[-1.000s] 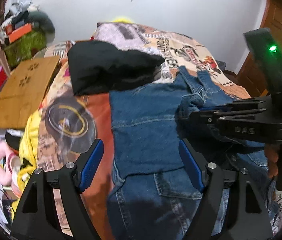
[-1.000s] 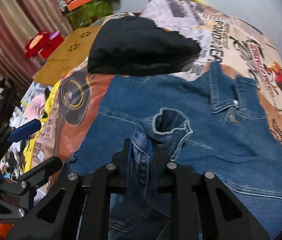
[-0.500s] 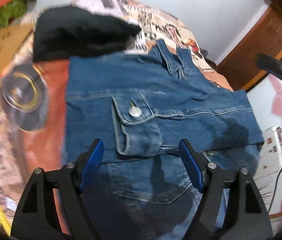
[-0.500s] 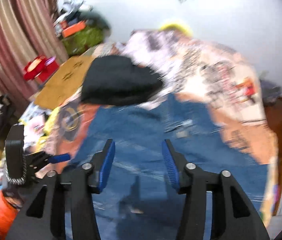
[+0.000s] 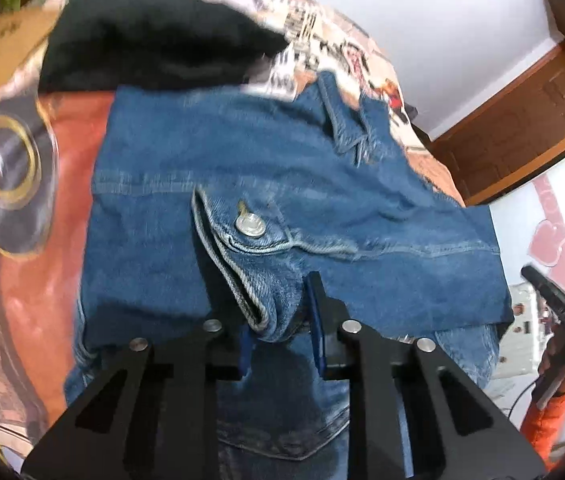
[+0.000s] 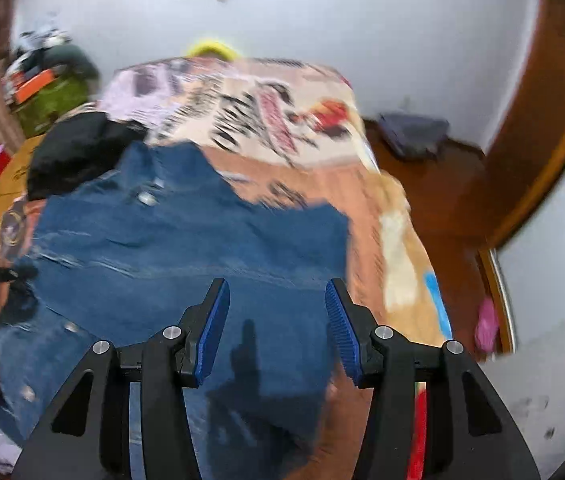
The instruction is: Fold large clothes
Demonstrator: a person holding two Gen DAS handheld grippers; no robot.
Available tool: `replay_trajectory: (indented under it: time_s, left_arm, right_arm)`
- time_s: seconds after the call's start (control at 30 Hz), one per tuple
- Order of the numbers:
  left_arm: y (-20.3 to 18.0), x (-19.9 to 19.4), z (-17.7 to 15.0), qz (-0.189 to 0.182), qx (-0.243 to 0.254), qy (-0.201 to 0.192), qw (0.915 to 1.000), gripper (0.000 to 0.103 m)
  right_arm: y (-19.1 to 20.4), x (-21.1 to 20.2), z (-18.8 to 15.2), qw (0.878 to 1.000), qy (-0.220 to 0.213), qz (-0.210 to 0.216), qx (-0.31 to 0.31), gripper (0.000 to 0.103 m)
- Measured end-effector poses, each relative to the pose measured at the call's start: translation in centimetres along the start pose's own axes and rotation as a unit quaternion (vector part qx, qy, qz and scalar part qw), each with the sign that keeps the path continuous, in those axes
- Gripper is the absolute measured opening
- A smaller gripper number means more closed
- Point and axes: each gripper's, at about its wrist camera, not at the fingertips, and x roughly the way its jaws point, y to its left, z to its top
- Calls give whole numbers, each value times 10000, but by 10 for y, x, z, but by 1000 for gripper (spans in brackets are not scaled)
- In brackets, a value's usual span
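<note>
- Jacket (image 5: pixel 282 184) lies on bed (image 6: pixel 322 184), one sleeve folded across; further folds remain.
- Left hand-held gripper (image 5: pixel 282 344) is closing, clenched on cuff (image 5: pixel 258 300).
- Right hand-held gripper (image 6: pixel 278 320) stands released, empty.

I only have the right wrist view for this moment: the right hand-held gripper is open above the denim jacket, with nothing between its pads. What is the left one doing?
Observer: The left hand-held gripper has its jaws closing, with a bunched edge of the denim jacket between them. It looks like the sleeve cuff.
Reviewer: How do you tell it is the cuff?
Observer: A metal button sits on that stitched band, just beyond the pads.
Reviewer: Is that sleeve hanging loose?
Observer: No, it lies folded across the jacket's front, towards the picture's right.
</note>
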Motion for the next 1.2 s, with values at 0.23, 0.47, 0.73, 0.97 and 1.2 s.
replay_trajectory:
  time_s: [0.23, 0.47, 0.73, 0.97, 1.2]
  left_arm:
    - [-62, -54, 40, 328, 995, -1004, 9894, 20]
    - [-84, -124, 66, 708, 1616, -2095, 9618, 20]
    - [-14, -77, 50, 1368, 1358, -1312, 9724, 21]
    - [39, -6, 14, 1529, 985, -135, 9832, 30]
    - [60, 7, -8, 1829, 677, 16, 9808, 69]
  right_arm:
    - [-39, 10, -8, 9967, 232, 165, 763, 46]
    - [-32, -5, 2, 9971, -163, 296, 676, 46]
    - [4, 41, -9, 9976, 454, 461, 240, 46]
    - [0, 46, -22, 9971, 435, 487, 401, 65]
    - [-7, 42, -26, 9937, 587, 676, 678, 67]
